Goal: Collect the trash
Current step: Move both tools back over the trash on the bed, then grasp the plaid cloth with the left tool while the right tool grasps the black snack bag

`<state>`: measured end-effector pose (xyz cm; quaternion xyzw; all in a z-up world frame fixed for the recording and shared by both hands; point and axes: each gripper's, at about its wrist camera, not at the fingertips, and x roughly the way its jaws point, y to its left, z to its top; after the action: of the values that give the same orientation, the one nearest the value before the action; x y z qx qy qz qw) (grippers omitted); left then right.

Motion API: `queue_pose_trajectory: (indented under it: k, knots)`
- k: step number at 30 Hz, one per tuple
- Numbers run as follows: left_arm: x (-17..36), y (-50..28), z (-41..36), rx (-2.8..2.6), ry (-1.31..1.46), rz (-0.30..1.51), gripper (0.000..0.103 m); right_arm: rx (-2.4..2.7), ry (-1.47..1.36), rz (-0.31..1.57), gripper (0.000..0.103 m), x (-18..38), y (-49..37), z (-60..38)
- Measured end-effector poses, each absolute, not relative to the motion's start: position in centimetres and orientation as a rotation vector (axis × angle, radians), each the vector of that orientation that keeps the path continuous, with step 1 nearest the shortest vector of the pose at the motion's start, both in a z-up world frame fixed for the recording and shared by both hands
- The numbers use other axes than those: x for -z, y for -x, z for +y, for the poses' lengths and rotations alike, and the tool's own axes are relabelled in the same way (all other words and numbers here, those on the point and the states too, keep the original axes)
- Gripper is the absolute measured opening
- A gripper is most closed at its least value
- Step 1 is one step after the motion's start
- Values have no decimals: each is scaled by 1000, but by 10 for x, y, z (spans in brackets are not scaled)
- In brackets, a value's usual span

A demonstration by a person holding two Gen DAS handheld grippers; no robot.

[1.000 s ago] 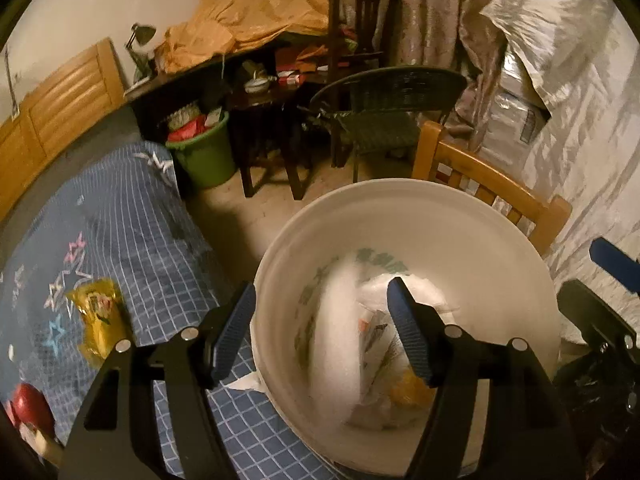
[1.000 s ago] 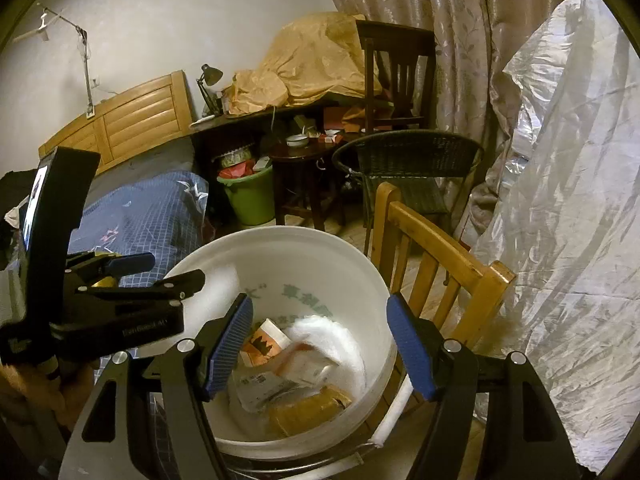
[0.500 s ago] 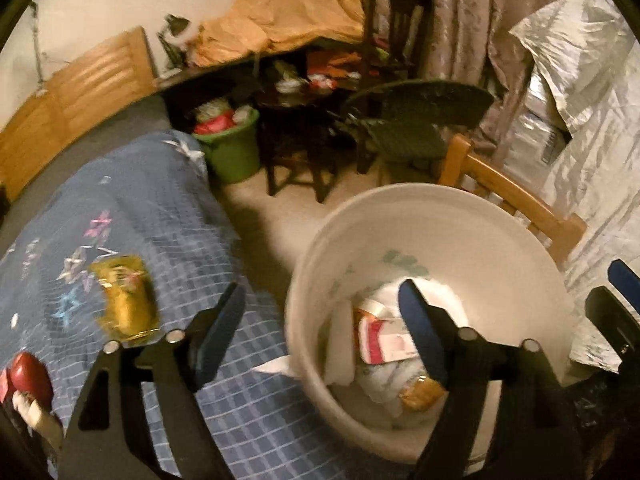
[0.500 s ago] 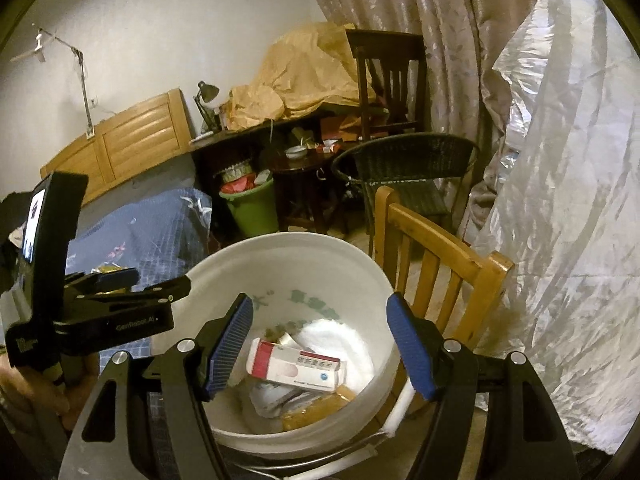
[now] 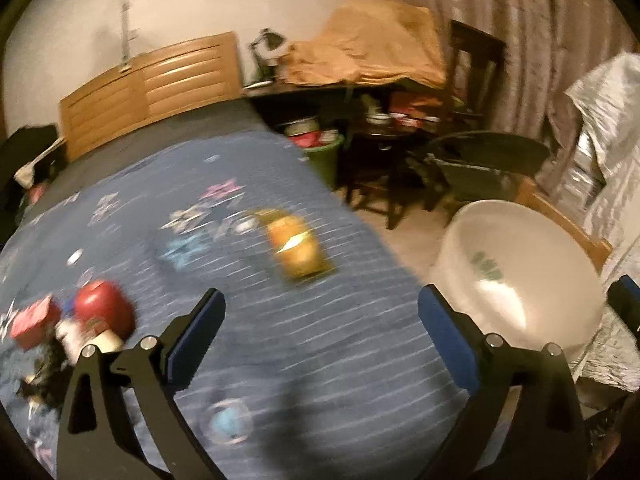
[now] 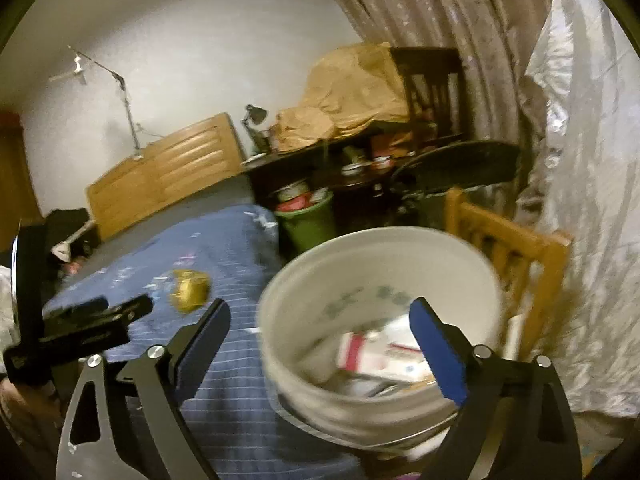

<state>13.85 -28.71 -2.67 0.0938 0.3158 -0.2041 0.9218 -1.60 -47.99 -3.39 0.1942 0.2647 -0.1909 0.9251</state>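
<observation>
Yellow packet (image 5: 298, 248) lies on bed ahead of left tongs (image 5: 320, 340)

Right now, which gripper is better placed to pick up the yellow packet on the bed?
Left. The left gripper is open and faces the yellow packet on the blue bedspread; the right gripper hangs by the white bucket.
</observation>
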Motion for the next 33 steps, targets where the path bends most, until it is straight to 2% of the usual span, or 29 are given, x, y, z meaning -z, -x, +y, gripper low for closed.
queue_pose_trajectory:
  k: [4, 8, 15, 21, 28, 29, 30, 31, 33]
  knots:
    - [33, -140, -216, 316, -122, 697, 94, 314, -494, 577, 98, 43, 3, -462]
    - [36, -135, -146, 216, -30, 723, 94, 210, -557, 704, 98, 60, -20, -430]
    - [39, -118, -51, 111, 34, 712, 94, 12, -515, 824, 98, 73, -52, -341]
    - [39, -137, 9, 83, 63, 715, 75, -108, -434, 913, 98, 85, -69, -271]
    - [63, -188, 4, 134, -33, 794, 73, -139, -389, 940, 98, 86, -70, -247]
    - [69, -195, 2, 144, -37, 810, 71, -138, -389, 940, 98, 85, -70, -248]
    - [73, -199, 0, 143, -43, 822, 64, -137, -389, 941, 98, 85, -70, -248]
    - [79, -204, -1, 139, -48, 842, 48, -139, -387, 942, 98, 85, -71, -250]
    - [77, -203, 2, 139, -25, 827, 43, -150, -373, 941, 98, 84, -73, -247]
